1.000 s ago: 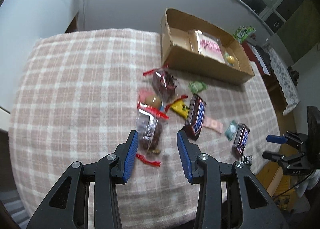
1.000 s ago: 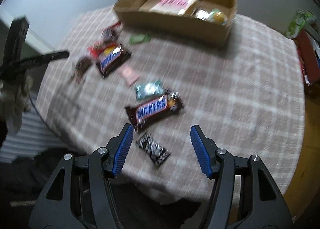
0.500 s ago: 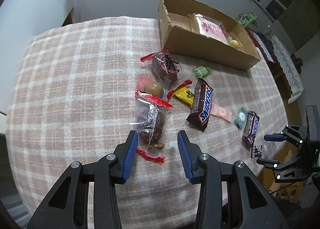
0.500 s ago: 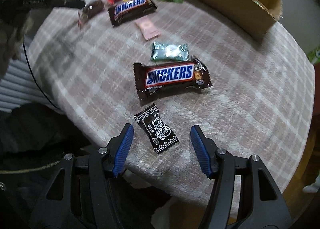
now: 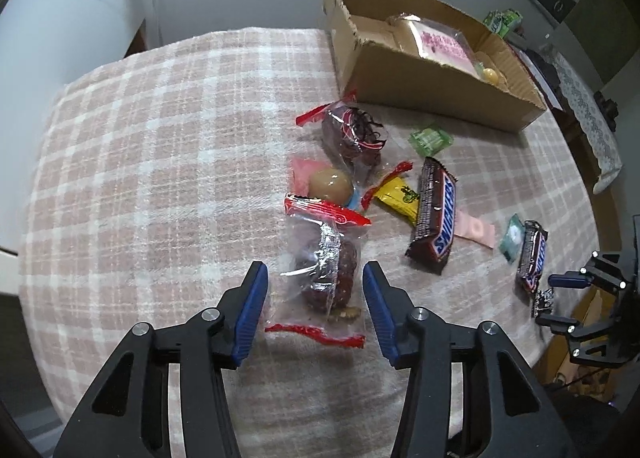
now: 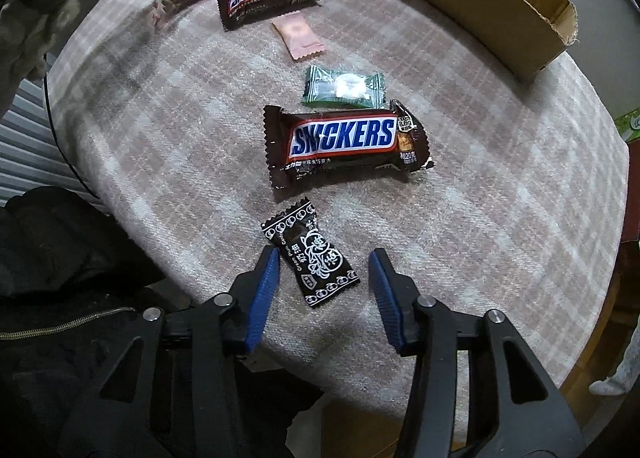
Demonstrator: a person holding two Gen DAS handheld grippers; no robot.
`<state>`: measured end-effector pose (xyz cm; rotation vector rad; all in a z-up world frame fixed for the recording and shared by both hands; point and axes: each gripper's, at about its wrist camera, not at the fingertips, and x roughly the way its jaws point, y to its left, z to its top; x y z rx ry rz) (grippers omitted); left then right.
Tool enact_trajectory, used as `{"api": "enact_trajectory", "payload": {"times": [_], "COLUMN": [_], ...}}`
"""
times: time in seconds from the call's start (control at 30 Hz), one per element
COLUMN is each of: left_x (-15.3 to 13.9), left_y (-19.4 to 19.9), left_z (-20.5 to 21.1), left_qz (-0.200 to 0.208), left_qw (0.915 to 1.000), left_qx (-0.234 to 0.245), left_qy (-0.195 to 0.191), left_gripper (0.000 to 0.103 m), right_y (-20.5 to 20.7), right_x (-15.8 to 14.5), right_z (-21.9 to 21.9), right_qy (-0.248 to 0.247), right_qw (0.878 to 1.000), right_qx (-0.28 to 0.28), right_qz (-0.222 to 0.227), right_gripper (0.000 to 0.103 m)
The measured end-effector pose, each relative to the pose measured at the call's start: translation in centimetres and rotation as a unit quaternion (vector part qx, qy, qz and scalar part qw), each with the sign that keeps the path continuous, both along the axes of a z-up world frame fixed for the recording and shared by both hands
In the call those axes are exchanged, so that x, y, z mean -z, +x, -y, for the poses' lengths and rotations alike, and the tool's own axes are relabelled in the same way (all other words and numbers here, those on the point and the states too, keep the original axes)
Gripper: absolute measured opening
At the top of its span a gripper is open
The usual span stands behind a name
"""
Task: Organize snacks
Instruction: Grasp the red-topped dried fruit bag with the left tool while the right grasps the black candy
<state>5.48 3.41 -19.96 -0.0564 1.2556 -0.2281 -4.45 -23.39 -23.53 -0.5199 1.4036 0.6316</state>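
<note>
Your left gripper (image 5: pixel 314 308) has just widened around the clear-wrapped chocolate snack (image 5: pixel 326 278), lower centre; right gripper (image 6: pixel 324 290) has just narrowed around the black candy (image 6: pixel 310 258). Neither is gripped yet; both pickups look imminent.

box: cardboard box (image 5: pixel 432 77) upper right, on the tablecloth (image 5: pixel 140 145)
centre: clear-wrapped cake (image 5: pixel 326 270) below round sweet (image 5: pixel 332 182)
right: snickers bar (image 5: pixel 436 213)
</note>
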Motion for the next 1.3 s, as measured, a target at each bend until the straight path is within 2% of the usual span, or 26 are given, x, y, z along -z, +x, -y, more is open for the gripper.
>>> {"api": "enact_trajectory", "payload": {"times": [0.13,0.17,0.2,0.3,0.77,1.0,1.3], "left_x": [0.4,0.5,0.5,0.6,-0.3,-2.3,-6.0], "left_y": [0.1,0.0,0.0,-0.1,-0.8,-1.1,0.8], "left_z": [0.6,0.7,0.8,1.1,0.6,0.8,1.8], "left_qz": [0.003,0.003,0.003,0.008,0.010,0.028,0.068], "left_qw": [0.9999,0.9999,0.9998,0.9997,0.9996,0.9984,0.9955], "left_qx": [0.015,0.017,0.018,0.019,-0.003,-0.005,-0.002], "left_qy": [0.003,0.004,0.006,0.012,-0.027,-0.048,-0.067], "left_gripper": [0.048,0.047,0.038,0.037,0.034,0.034,0.034], "right_y": [0.2,0.4,0.4,0.4,3.0,4.5,6.6], "right_x": [-0.1,-0.1,-0.2,-0.2,-0.8,-3.5,-8.1], "right_z": [0.4,0.6,0.7,1.0,4.4,6.5,5.6], "right_qy": [0.004,0.004,0.004,0.007,0.051,0.071,0.104], "right_qw": [1.000,1.000,1.000,1.000,0.994,0.990,0.980], "right_qx": [0.009,0.010,0.012,0.021,0.091,0.125,0.156], "right_qz": [0.000,0.001,0.002,0.002,-0.014,0.007,0.063], "right_gripper": [0.037,0.036,0.033,0.028,0.025,0.025,0.025]}}
